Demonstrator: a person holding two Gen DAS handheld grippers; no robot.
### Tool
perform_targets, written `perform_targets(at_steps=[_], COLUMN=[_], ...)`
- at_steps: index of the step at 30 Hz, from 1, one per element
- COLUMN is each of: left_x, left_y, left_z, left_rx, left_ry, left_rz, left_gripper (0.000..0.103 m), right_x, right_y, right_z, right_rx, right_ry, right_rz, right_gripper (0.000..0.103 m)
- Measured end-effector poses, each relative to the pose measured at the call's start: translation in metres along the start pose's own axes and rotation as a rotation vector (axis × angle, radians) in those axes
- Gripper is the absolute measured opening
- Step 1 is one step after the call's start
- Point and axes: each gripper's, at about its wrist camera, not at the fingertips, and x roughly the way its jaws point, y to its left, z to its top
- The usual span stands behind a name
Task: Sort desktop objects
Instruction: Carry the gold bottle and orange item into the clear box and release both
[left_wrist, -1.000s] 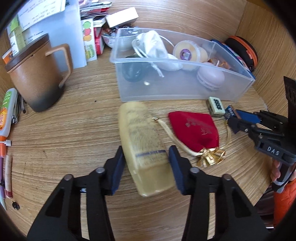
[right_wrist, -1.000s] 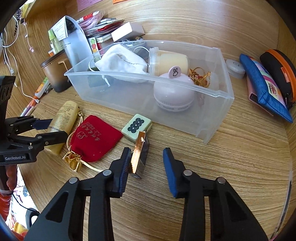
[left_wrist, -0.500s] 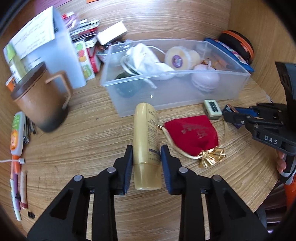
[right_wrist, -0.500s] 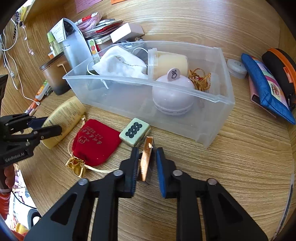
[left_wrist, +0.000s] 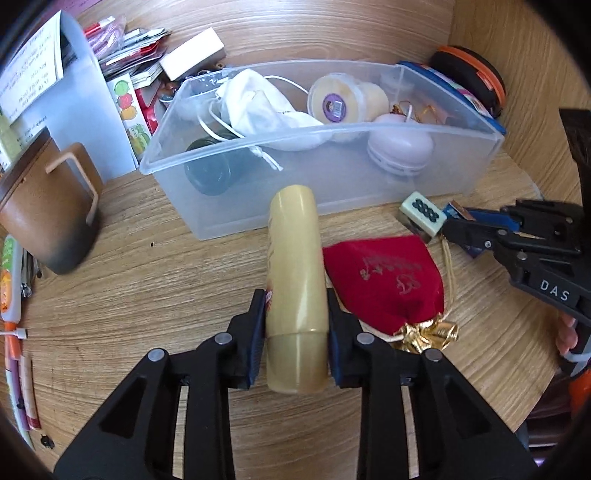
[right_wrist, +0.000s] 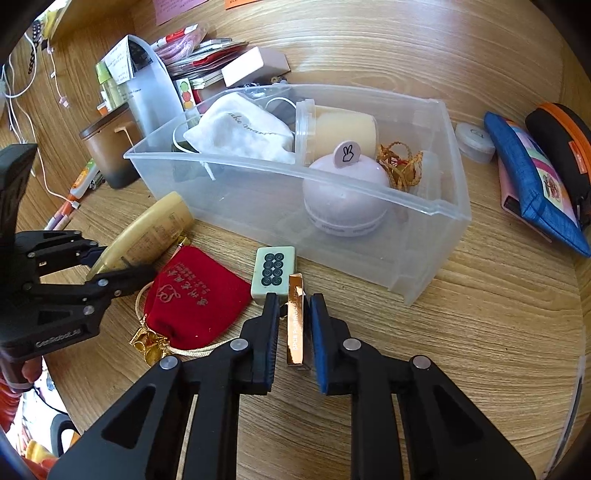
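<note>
My left gripper (left_wrist: 296, 334) is clamped on the yellow tube (left_wrist: 295, 280), pads pressing both sides near its cap end; the tube points away from me toward the clear plastic bin (left_wrist: 369, 186), its far tip just short of the bin's front wall. From the right wrist view the tube (right_wrist: 147, 240) shows tilted, cap end up between the left gripper's (right_wrist: 107, 264) fingers. My right gripper (right_wrist: 293, 332) is closed on a thin copper-coloured foil packet (right_wrist: 295, 321) standing on edge between the blue pads; the left pad looks a hair off it, the right pad against it, so I call it gripped. In the left wrist view the right gripper (left_wrist: 460, 225) sits at the right edge with the packet's tip just showing. Red velvet pouch (right_wrist: 192, 295) lies on the wooden desk (right_wrist: 480, 350) between the two grippers, gold cord and tassel (right_wrist: 147, 341) at its near end, just beside the tube. Mahjong tile (right_wrist: 273, 271) lies flat, touching or nearly touching the packet's far end, near the bin's front wall. Inside the bin: white drawstring bag (right_wrist: 240, 129), cream jar on its side (right_wrist: 340, 129), lilac round case with a rabbit tab (right_wrist: 343, 195), gold string (right_wrist: 400, 166), a dark round thing (left_wrist: 208, 173) at the left end. Outside it: brown lidded mug (left_wrist: 44, 214) to the left, pens (left_wrist: 14, 332) at the left edge, a pile of papers and a white box (left_wrist: 192, 55) behind, blue pouch (right_wrist: 535, 192) and black-orange case (right_wrist: 565, 147) to the right, small grey round container (right_wrist: 474, 142) by the bin's far right corner.
</note>
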Motion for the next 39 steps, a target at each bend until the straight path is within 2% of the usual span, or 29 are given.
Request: perform_targets(at_steps=[1,2,5,17,39], left_x=[-0.001,-0.002,-0.008,-0.034,-0.088], left_y=[0.001,0.002,0.005,0.024,0.022], left_z=[0.0,0.0,0.0,0.003,0.031], left_rx=[-0.01,-0.012,-0.02,-0.061,-0.034], left_ry=[-0.003,-0.009,-0.024,-0.07,-0.19], left_rz=[-0.006,-0.004,0.002,0.004,0.029], left_gripper=[0.028,0.028,0.027,0.026,0.026], right_x=[-0.002,-0.005,-0.013,-0.032,-0.059], right_y=[-0.001,-0.004,-0.011,-0.015,-0.002], right_z=[0.0,0.001,0.004,0.008,0.028], right_rx=[0.008,0.016,0.041,0.031,0.007], right_ry=[-0.004,-0.012,-0.028,-0.051,-0.106], right_rz=[-0.001,-0.01,0.01,-0.003,0.014], right_gripper=[0.008,0.007,0.007,0.007,0.007])
